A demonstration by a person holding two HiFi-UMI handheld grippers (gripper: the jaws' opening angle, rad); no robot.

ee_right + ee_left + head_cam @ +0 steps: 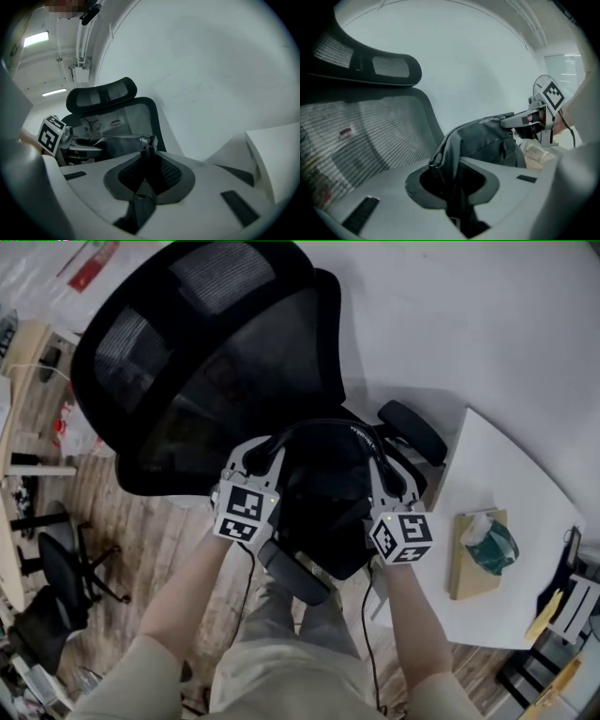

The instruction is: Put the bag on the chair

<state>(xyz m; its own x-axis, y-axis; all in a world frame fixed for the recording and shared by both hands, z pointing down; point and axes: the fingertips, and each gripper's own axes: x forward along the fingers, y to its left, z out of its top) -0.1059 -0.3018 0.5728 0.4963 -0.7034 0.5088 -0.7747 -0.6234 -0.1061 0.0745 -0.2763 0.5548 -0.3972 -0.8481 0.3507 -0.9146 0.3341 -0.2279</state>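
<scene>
While both grippers hold the black bag (328,498) over the office chair (187,362), the step in hand looks to be lowering it level onto the seat. The left gripper (264,457) is clenched on the bag's fabric at one end of its carry strap (323,424), and the right gripper (387,480) is clamped on the other end. Best to bring both down together, steer between the armrests (412,432), and let go only once the seat bears the weight
</scene>
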